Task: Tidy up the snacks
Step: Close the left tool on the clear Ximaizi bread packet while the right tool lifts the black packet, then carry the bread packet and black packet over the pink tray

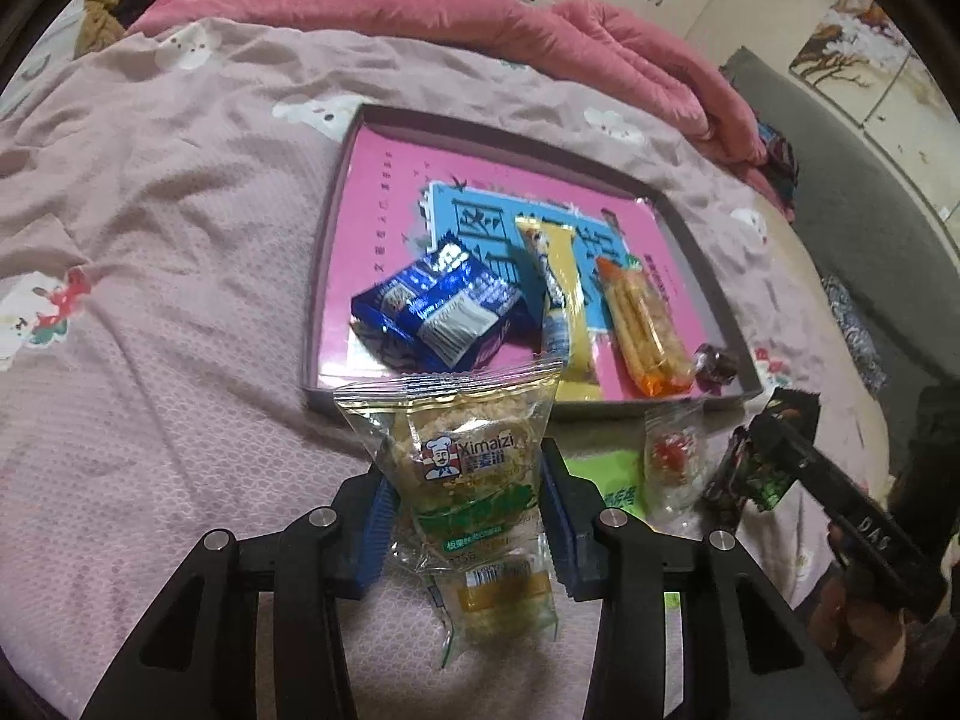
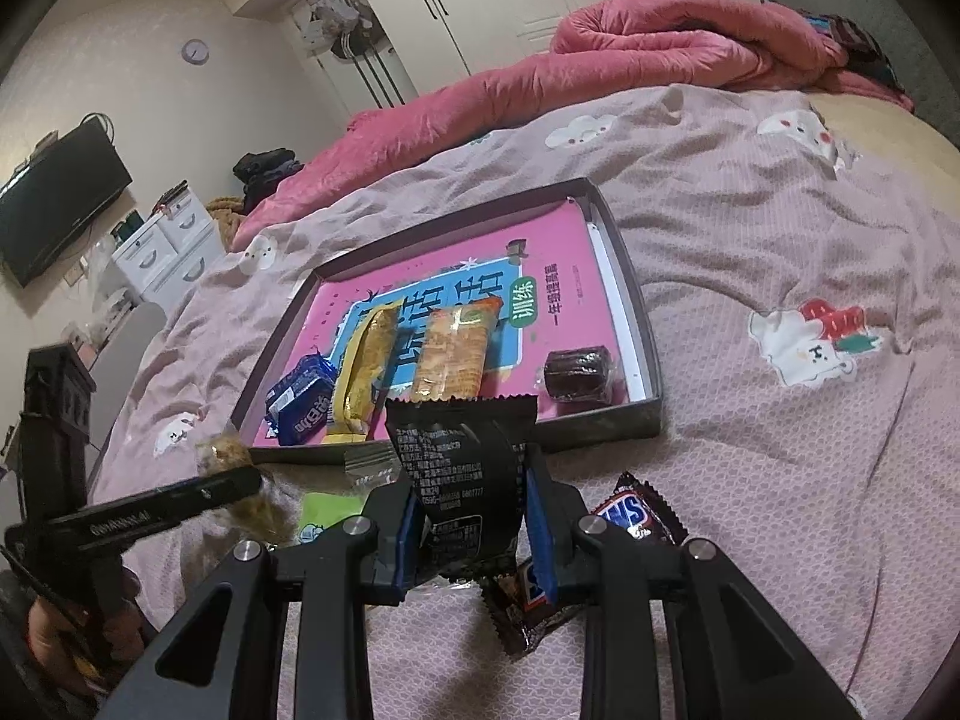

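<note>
My left gripper is shut on a clear Ximaizi snack packet, held just short of the tray's near rim. My right gripper is shut on a black snack packet, also near the tray's front edge. The shallow grey tray with a pink lining lies on the bed and holds a blue packet, a yellow bar, an orange packet and a dark round sweet. A Snickers bar lies on the bed under my right gripper.
A green packet and a clear packet with red print lie on the bed in front of the tray. A pink quilt is heaped at the far side. A white drawer unit and a TV stand at left.
</note>
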The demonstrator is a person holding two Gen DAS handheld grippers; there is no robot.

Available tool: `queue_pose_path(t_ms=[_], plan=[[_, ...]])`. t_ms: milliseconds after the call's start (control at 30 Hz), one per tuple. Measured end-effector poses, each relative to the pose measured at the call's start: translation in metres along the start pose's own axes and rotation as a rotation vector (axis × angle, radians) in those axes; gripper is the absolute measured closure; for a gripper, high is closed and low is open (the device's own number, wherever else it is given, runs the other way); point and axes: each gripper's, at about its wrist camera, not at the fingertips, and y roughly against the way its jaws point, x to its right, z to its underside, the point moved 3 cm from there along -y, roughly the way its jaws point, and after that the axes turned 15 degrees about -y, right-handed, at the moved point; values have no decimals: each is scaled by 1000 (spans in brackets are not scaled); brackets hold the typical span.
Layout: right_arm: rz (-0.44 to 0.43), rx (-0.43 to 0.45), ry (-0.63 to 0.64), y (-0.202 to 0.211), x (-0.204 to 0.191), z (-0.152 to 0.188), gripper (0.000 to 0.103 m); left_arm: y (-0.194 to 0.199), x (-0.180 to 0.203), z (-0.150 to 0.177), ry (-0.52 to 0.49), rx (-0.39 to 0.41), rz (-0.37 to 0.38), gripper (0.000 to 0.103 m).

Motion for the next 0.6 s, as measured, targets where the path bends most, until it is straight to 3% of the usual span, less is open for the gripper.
queue_pose_path(t_ms=[600], plan=[[16, 92, 80, 20, -14, -8, 73, 35, 13, -8, -42, 57, -44, 58]])
